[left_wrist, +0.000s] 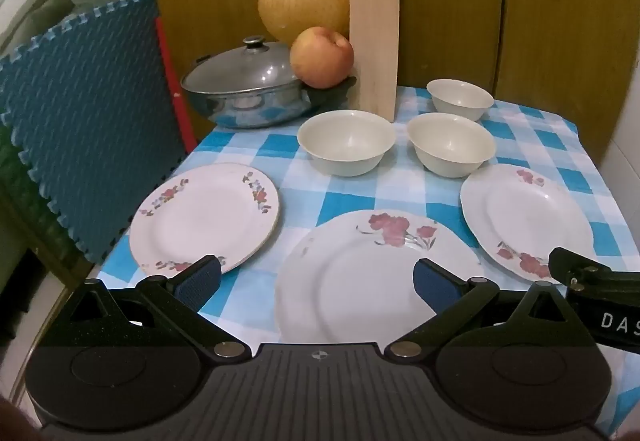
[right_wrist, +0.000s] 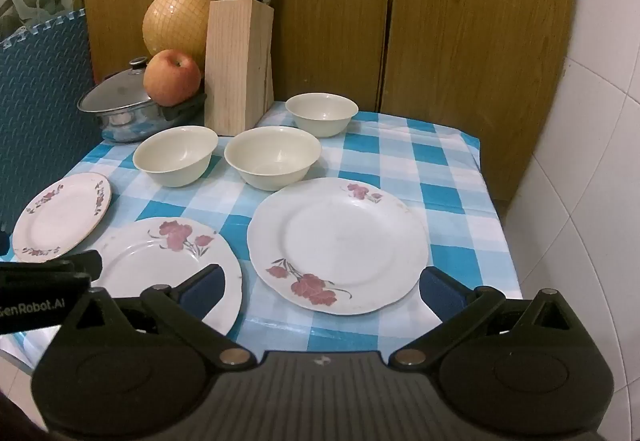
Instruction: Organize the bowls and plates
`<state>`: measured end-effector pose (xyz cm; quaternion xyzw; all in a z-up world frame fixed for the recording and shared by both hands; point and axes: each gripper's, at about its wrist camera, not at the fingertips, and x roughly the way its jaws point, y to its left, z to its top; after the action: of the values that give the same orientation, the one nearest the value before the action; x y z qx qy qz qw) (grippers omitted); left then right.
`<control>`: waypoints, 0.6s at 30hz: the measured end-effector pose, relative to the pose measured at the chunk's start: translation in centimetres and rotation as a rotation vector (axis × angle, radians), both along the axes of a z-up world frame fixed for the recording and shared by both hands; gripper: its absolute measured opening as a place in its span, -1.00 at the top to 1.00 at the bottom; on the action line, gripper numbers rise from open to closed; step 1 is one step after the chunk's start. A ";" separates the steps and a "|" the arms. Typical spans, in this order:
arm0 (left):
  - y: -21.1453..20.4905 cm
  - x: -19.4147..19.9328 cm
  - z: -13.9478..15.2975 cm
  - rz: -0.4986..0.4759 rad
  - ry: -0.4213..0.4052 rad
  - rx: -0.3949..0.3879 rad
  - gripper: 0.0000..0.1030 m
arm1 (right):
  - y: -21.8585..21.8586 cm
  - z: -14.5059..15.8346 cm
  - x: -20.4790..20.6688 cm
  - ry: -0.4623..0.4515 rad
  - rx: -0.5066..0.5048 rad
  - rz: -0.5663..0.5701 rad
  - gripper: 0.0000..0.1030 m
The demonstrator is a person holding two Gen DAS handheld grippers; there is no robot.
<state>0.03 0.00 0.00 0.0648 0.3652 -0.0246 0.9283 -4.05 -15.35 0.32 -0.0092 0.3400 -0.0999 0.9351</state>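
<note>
Plates (left_wrist: 374, 281) lie in a row nearest us, three bowls (left_wrist: 346, 147) between them and the knife block (left_wrist: 375, 49). Both grippers, left (left_wrist: 318, 283) and right (right_wrist: 320, 287), hover released, grasping nothing.

White letters "DAS" can be read at the right edge of the left wrist view, on the black body of the right gripper (left_wrist: 592, 273), cut off by the frame. At the left edge of the right wrist view, white letters reading "enRobot.AI", with a partly cut first letter, stand on the black body of the left gripper (right_wrist: 48, 273). Nothing else carries readable writing.
</note>
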 end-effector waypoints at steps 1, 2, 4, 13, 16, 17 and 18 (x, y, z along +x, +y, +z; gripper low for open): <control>0.0 0.0 0.0 0.000 -0.001 0.000 -1.00 | 0.0 0.0 0.0 0.002 0.001 0.001 -0.92; 0.0 0.0 0.0 -0.001 -0.003 0.000 -1.00 | 0.0 0.0 0.0 -0.001 0.004 0.001 -0.92; 0.0 0.0 0.0 0.000 -0.002 0.002 -1.00 | 0.0 0.1 0.0 -0.001 0.005 0.001 -0.92; 0.2 -0.1 -0.5 -0.005 0.004 0.021 -1.00 | 0.2 0.2 0.0 0.003 -0.007 0.003 -0.92; 0.1 -0.1 -0.5 -0.003 0.008 0.026 -1.00 | 0.1 0.1 0.0 0.003 -0.008 0.003 -0.92; 0.1 -0.1 -0.5 -0.002 0.009 0.025 -1.00 | 0.1 0.1 0.0 0.000 -0.008 0.004 -0.92; 0.1 -0.1 -0.5 -0.001 0.010 0.025 -1.00 | 0.1 0.0 0.0 -0.001 -0.008 0.007 -0.92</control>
<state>-0.07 0.12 -0.53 0.0766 0.3700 -0.0207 0.9256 -4.05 -15.21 0.36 -0.0138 0.3390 -0.0981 0.9356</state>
